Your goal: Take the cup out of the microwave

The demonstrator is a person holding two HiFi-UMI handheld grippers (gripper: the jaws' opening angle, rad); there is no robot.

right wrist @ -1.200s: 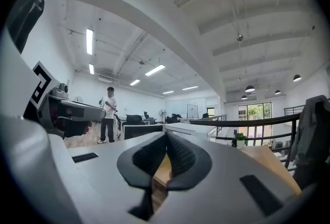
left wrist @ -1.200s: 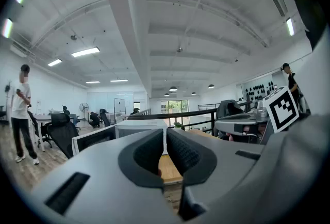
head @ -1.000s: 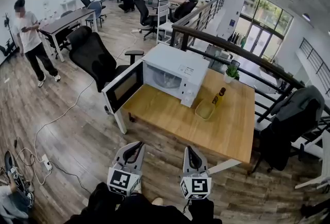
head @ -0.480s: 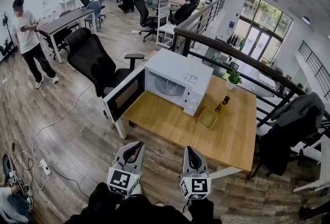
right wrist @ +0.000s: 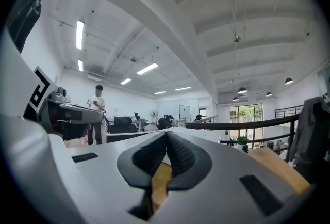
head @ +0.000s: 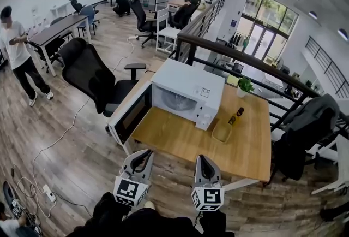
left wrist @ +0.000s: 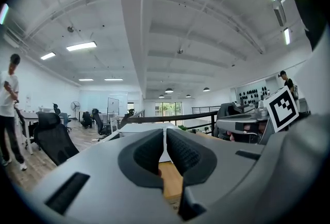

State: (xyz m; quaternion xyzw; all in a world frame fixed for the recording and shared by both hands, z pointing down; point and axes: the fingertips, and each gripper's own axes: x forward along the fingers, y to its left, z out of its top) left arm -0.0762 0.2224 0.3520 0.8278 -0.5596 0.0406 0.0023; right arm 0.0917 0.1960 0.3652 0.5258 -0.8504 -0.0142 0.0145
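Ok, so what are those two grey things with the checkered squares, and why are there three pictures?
Those are two grippers, like big tongs, one in each of a person's hands. The room picture comes from a camera on the person's head: the left gripper and the right gripper show at the bottom. The other two pictures come from cameras riding on each gripper, looking along its jaws. Both pairs of jaws are closed and hold nothing. Ahead stands a wooden table with a white microwave, its door open, a yellow bowl, a bottle and a little potted plant.
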